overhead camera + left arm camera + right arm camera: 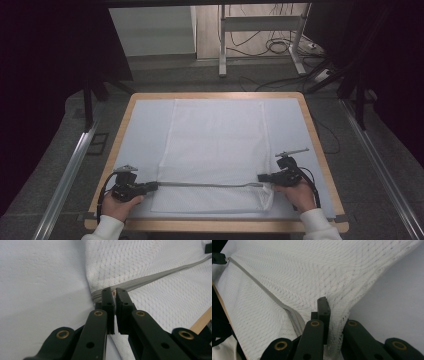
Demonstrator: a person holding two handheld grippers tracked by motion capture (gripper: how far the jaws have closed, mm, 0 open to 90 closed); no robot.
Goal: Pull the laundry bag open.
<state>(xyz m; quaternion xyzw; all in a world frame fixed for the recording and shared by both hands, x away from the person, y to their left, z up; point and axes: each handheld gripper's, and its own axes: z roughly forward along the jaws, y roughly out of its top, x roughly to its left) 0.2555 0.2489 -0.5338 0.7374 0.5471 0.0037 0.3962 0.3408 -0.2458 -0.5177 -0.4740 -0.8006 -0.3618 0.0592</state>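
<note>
Now left gripper point(115, 293) clamps zipper pull point(114, 292); right gripper point(332, 307) pinches mesh bag point(215, 135) corner.

No legible text, label, brand, number or sign appears on any item in the three views.
</note>
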